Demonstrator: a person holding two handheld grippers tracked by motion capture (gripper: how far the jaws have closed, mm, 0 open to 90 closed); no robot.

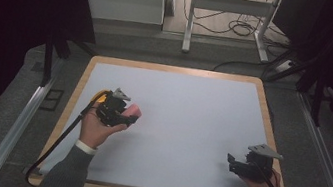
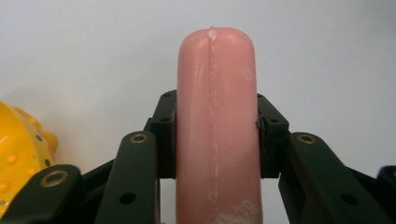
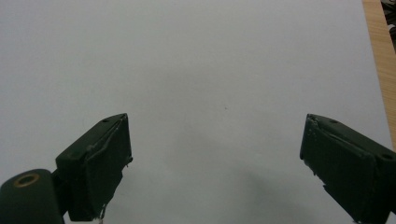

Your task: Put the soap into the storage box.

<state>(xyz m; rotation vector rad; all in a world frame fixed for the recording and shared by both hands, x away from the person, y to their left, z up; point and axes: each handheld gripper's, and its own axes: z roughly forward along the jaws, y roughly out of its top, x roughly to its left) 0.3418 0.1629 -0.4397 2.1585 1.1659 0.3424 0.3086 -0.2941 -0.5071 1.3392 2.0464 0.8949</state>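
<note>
Table [image 1: 177,77] from above: the left gripper [image 1: 126,116] sits over the left part of the pale blue mat with a pink sausage-shaped piece [image 1: 133,114] clamped in its jaws, the free end poking out toward the middle — held that way, I'd guess, so it can be set down lengthwise. The right gripper [image 1: 233,164] waits near the right edge, well apart.

Left gripper view: both pads press the pink piece's [image 2: 215,116] flanks squarely; a yellow knobbly thing [image 2: 18,154] sits beside it.

Right gripper view: its jaws stand wide apart, nothing between — ready, not working.
</note>
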